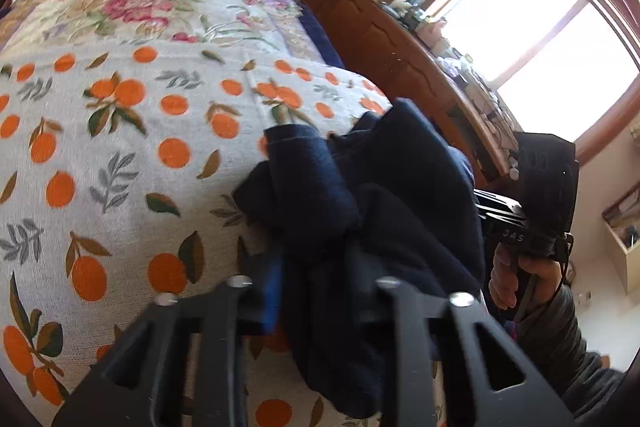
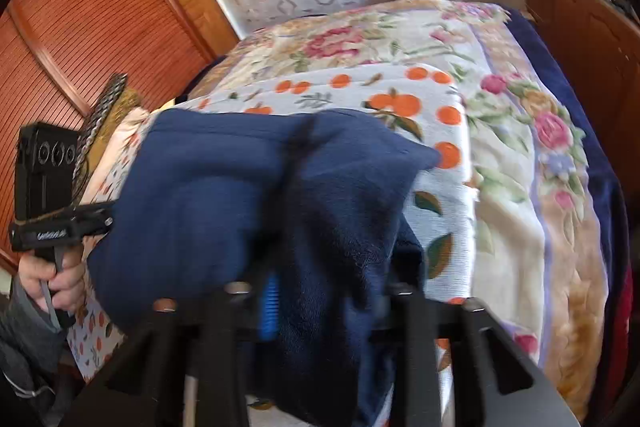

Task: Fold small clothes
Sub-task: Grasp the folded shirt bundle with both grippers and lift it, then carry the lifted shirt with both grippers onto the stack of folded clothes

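On the left, the left claw (image 1: 316,291) is clamped on a bunched navy garment (image 1: 360,195), which hangs above the bed's orange-print blanket (image 1: 120,147) near its right edge. Further right, the right claw (image 2: 316,291) pinches another part of the same cloth, lifted clear of the blanket. A wooden dresser (image 1: 384,39) stands beside the bed, under the window (image 1: 540,39).
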`<state>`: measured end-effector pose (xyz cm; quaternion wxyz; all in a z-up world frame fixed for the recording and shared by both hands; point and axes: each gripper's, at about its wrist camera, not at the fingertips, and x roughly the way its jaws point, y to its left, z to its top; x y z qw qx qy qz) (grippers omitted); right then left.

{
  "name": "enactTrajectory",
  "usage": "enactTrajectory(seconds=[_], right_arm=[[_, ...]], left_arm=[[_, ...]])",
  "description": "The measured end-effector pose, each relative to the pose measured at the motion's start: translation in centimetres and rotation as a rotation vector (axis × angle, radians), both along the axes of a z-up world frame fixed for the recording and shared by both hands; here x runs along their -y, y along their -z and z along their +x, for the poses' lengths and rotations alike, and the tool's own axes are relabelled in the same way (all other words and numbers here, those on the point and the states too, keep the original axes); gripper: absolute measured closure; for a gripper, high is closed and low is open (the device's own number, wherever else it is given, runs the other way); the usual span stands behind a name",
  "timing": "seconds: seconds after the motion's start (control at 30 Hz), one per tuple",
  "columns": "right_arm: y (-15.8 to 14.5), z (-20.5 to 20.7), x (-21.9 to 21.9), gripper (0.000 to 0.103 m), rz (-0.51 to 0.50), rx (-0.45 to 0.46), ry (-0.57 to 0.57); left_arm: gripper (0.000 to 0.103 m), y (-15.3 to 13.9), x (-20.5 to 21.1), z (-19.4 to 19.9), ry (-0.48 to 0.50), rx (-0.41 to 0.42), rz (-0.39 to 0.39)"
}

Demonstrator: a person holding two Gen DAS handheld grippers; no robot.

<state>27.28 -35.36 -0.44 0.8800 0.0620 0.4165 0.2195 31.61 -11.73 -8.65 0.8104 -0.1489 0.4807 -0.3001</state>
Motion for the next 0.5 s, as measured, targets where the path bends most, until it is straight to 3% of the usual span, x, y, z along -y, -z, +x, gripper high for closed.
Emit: enactTrajectory(seconds=[0.1,0.27,0.5], right_arm=[[-0.8,-0.7,-0.9,0.091,-0.067,0.052,-0.015],[-4.7,-1.6,-1.2,0.092,-0.066,0.169,-0.017],[-10.2,-1.4,-7.5,0.092,-0.076,0.298,-0.139]], left_arm=[[0.086,-1.5,0.3,-1.0,0.024,0.063,0.03],[0.087,-4.5,-1.7,-2.4,0.026,0.141,0.01],[0.087,-10.3,-10.0,-5.6,-0.094,0.285,-0.011]])
